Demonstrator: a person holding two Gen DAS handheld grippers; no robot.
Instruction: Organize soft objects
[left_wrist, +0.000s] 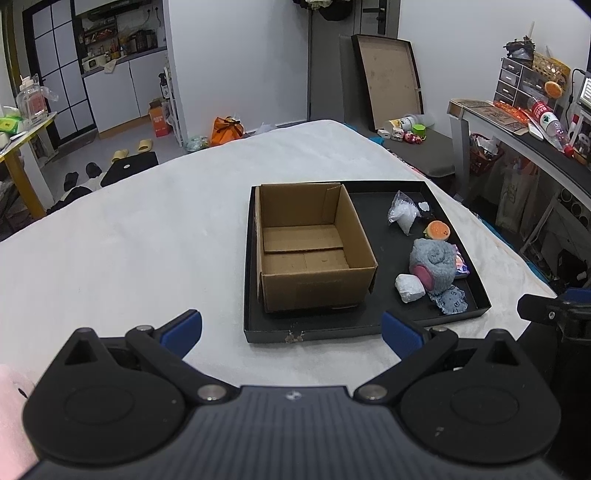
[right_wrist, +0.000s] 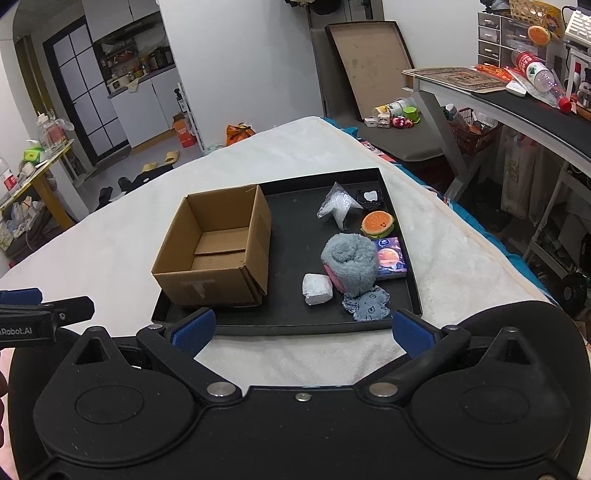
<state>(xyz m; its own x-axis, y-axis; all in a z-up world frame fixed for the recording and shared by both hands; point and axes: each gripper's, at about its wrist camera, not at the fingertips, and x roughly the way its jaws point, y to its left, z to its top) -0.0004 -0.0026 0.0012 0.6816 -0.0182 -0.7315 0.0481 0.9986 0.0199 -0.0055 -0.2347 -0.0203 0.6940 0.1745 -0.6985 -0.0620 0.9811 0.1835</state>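
Note:
A black tray (left_wrist: 317, 334) (right_wrist: 295, 326) lies on a white blanket. In its left half stands an open empty cardboard box (left_wrist: 314, 251) (right_wrist: 218, 247). To the right lie a rolled grey plush (left_wrist: 434, 264) (right_wrist: 351, 264), a white wrapped pack (left_wrist: 409, 287) (right_wrist: 317, 288), a blue-grey fabric piece (left_wrist: 450, 301) (right_wrist: 367, 304), a burger toy (left_wrist: 437, 230) (right_wrist: 377, 223), a clear bag of white filling (left_wrist: 403, 213) (right_wrist: 338, 206) and a purple packet (right_wrist: 391, 258). My left gripper (left_wrist: 291, 330) and right gripper (right_wrist: 303, 328) are open and empty, short of the tray's near edge.
The white blanket (left_wrist: 129, 240) covers the bed-like surface. A desk with clutter (left_wrist: 535, 136) stands at the right. A large flat box lid (left_wrist: 388, 77) leans on the far wall. Slippers and bags lie on the floor at the back left.

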